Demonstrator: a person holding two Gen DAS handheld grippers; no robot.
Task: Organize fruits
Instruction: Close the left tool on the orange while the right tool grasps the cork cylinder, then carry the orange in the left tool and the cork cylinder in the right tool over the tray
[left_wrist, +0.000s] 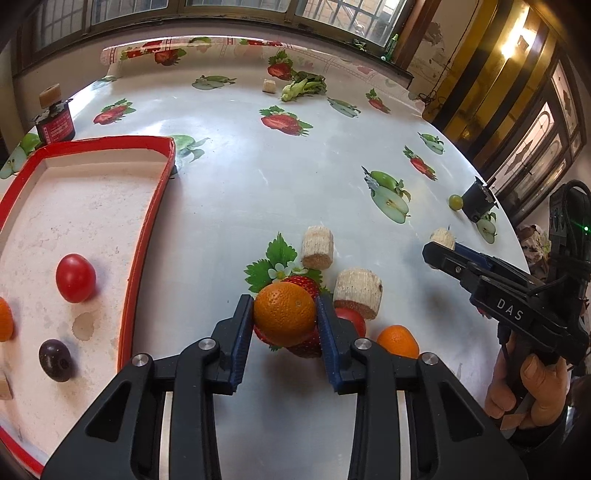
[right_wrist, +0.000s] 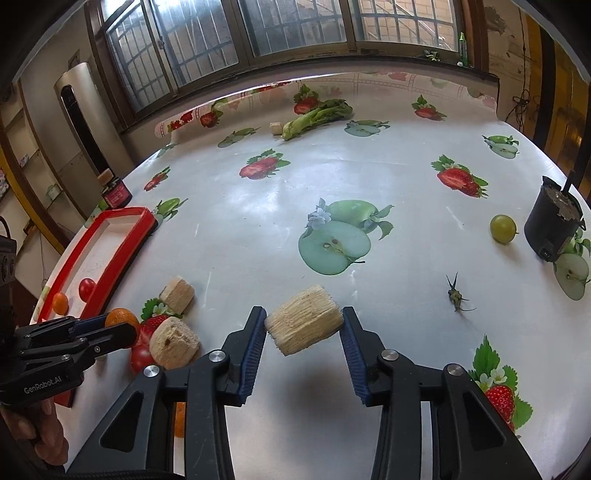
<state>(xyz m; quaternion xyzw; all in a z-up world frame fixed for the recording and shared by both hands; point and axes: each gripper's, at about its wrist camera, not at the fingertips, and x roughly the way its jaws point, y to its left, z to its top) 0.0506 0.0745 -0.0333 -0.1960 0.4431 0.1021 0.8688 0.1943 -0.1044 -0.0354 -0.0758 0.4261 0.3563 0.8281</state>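
Here, my left gripper (left_wrist: 284, 314) jaws clamped on an orange (left_wrist: 284, 313), my right gripper (right_wrist: 303, 326) jaws clamped on a pale cut chunk (right_wrist: 304, 324), red tray (left_wrist: 147, 236) at left.

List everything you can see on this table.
tray: one, red, table's left
oranges: three, orange; one gripped, one on table, one in tray
tomatoes: two, red; tray, beside gripped orange
dark fruit: one, purple-black, tray
grape: one, green, beside pot
pot: one, black, table's right
beige chunks: five; one gripped, two mid-table, one by greens, one atop jar
greens: one bunch, green, far side
jar: one, red, behind tray
left hand-held gripper: black, blue pads, shut on orange
right hand-held gripper: same, shut on chunk
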